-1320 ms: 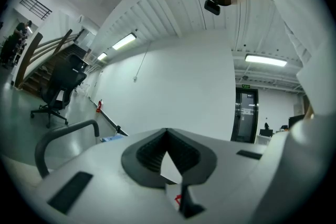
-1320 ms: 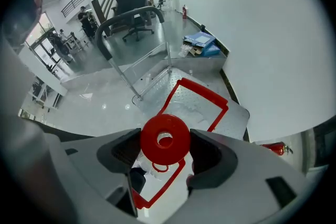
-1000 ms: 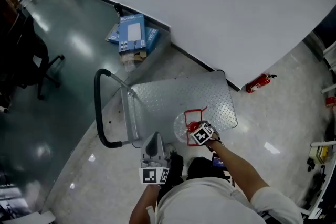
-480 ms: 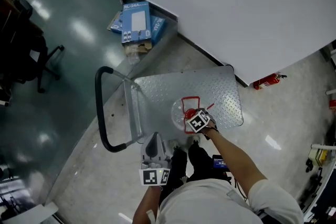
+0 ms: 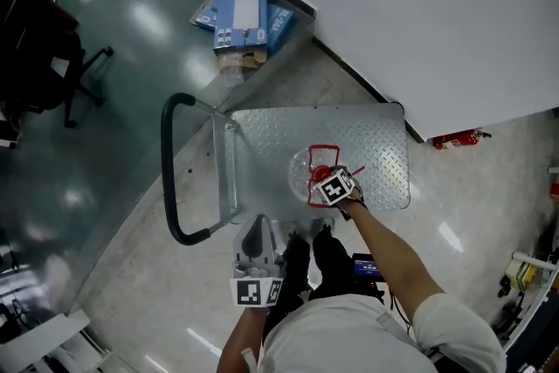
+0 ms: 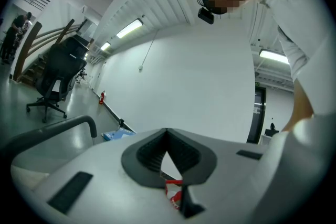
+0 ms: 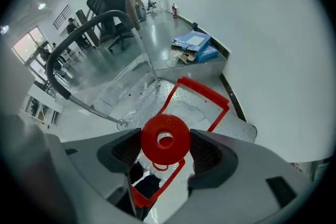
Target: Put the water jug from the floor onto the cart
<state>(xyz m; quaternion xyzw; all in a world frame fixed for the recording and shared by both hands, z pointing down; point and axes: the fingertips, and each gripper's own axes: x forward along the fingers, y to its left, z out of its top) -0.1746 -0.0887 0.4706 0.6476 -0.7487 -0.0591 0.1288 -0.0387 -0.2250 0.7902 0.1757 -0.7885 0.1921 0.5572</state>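
A clear water jug (image 5: 307,175) with a red cap (image 7: 165,136) and a red carrying frame (image 7: 203,93) is over the cart's diamond-plate deck (image 5: 262,148), near its front edge. My right gripper (image 5: 336,186) comes down from above and is shut on the jug's red cap, one jaw on each side (image 7: 166,152). Whether the jug's base rests on the deck is hidden. My left gripper (image 5: 256,262) hangs by the person's legs, off the cart's near edge, shut with nothing in it (image 6: 167,139).
The cart's black push handle (image 5: 169,175) rises on the deck's left side. Blue cardboard boxes (image 5: 243,11) lie against the white wall beyond the cart. A red fire extinguisher (image 5: 458,138) lies at the right. An office chair (image 5: 52,57) stands at the far left.
My right gripper has carried the jug from the cart's near edge further in over the deck. The person has stepped closer to the cart. The left gripper stays low and shut.
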